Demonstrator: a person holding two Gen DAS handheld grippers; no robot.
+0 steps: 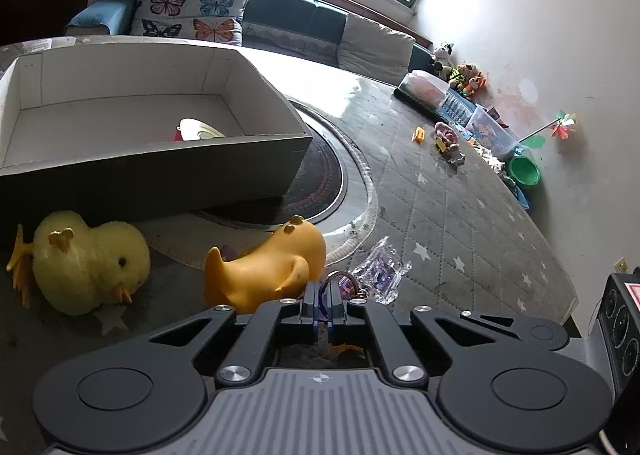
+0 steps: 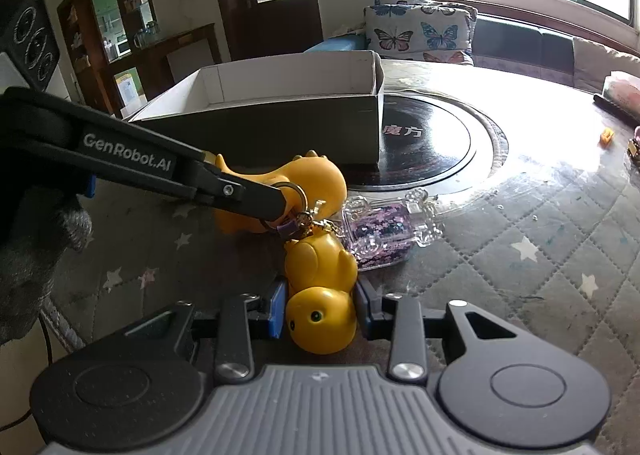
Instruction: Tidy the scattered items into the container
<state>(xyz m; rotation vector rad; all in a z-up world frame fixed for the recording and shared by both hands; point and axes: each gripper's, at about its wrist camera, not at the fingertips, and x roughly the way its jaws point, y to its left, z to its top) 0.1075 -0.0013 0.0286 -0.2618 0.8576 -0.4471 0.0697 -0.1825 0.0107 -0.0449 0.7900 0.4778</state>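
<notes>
A small yellow duck keychain (image 2: pixel 322 295) lies on the quilted grey surface (image 2: pixel 520 255), its head nearest the right wrist camera and its tail pointing away toward the box, so its long axis runs from the camera outward. The right tongs (image 2: pixel 321 313) are clenched on the duck's head, a blue pad pressing at each side. From the tail a short chain leads to a metal key ring (image 2: pixel 294 199), and the left tongs (image 1: pixel 321 305), reaching in from the left of the right-hand view, are pinched tight on that ring. Touching the duck on its right is a clear plastic charm filled with purple glitter (image 2: pixel 384 231), lying on its side. Just behind the ring a larger orange rubber duck (image 1: pixel 264 267) lies tipped over, its tail toward the left of the left-hand view. Further left, a fluffy yellow chick (image 1: pixel 88 267) lies on its side against the box wall. The open cardboard box (image 1: pixel 160 171) stands beyond them, partly over a round black hotplate (image 2: pixel 432 147) set into the surface; something pale and rounded (image 1: pixel 198 129) shows inside it. A butterfly-print cushion (image 1: pixel 192 11) sits behind.
</notes>
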